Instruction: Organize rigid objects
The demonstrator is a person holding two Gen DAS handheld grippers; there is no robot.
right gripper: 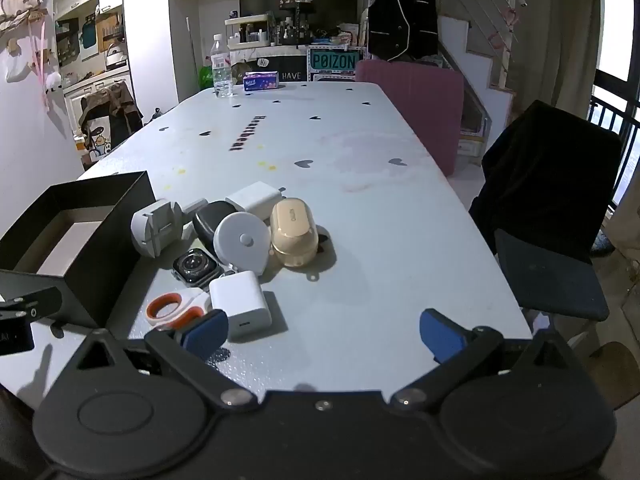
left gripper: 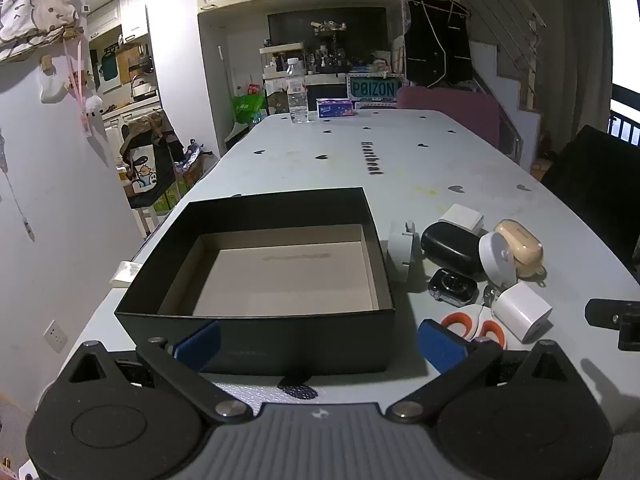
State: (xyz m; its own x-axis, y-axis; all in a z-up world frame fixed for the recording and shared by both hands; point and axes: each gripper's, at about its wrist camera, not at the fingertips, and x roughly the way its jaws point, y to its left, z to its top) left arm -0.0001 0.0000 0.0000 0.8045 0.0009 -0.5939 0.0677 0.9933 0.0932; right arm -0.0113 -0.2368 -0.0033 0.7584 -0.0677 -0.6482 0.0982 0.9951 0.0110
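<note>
An open black box (left gripper: 256, 332) with a bare cardboard floor sits near the table's front edge; its corner shows in the right wrist view (right gripper: 100, 216). Right of it lies a cluster: white charger cube (right gripper: 240, 300), orange-handled scissors (right gripper: 176, 312), watch (right gripper: 196, 266), round white disc (right gripper: 240, 242), beige case (right gripper: 294, 232), black case (right gripper: 212, 216), grey clip part (right gripper: 156, 228), another white charger (right gripper: 254, 198). My left gripper (left gripper: 320, 342) stands open in front of the box wall. My right gripper (right gripper: 324, 334) stands open, its left finger beside the scissors and the cube.
A pale tablecloth (right gripper: 360, 208) with heart prints covers the long table. A water bottle (right gripper: 221, 66) and a tissue pack (right gripper: 262, 80) stand at the far end. A dark chair (right gripper: 548, 216) and a pink suitcase (right gripper: 416, 104) flank the right side.
</note>
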